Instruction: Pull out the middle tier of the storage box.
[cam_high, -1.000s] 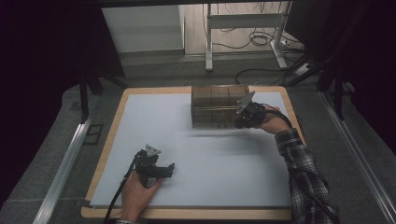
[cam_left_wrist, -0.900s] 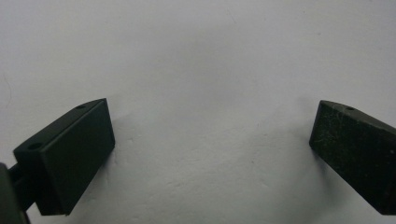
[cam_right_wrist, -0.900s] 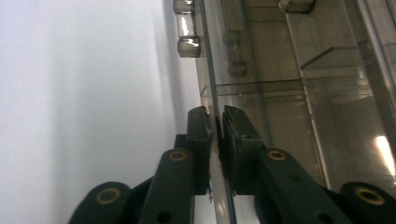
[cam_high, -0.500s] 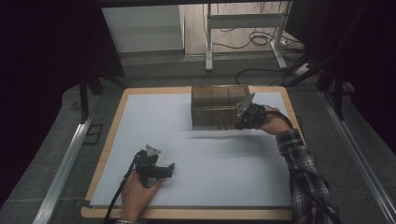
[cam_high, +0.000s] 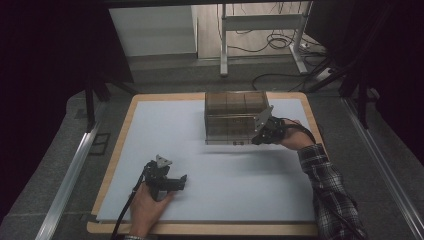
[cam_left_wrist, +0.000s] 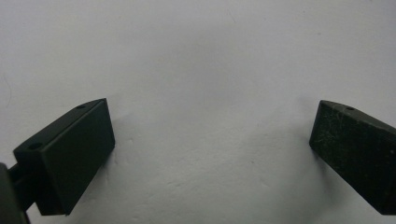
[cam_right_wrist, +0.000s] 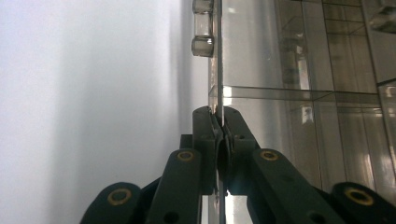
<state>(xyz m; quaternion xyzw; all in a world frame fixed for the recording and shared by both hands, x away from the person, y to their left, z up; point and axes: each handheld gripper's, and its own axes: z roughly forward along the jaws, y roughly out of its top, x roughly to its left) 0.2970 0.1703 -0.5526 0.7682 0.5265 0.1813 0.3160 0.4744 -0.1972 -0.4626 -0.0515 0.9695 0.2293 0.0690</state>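
Observation:
A smoky clear plastic box (cam_high: 234, 116) with several compartments stands at the far middle of the white mat (cam_high: 220, 170). My right gripper (cam_high: 258, 138) is at the box's near right corner. In the right gripper view its jaws (cam_right_wrist: 218, 127) are shut on the edge of a thin clear panel (cam_right_wrist: 217, 60) of the box, which carries round hinge knuckles (cam_right_wrist: 202, 29). The compartments (cam_right_wrist: 299, 93) lie to the right of that panel. My left gripper (cam_high: 181, 180) rests low on the mat at the near left. It is open, its fingers (cam_left_wrist: 70, 154) wide apart over bare mat (cam_left_wrist: 212, 140).
The mat lies on a wooden board (cam_high: 125, 130) with grey carpeted floor and metal rails (cam_high: 70, 180) on both sides. A white table frame (cam_high: 225, 45) and cables (cam_high: 270, 45) stand beyond the far edge. A plaid sleeve (cam_high: 325, 190) reaches in from the near right.
The right hand has shifted only slightly at the box's corner. The left gripper has stayed where it was.

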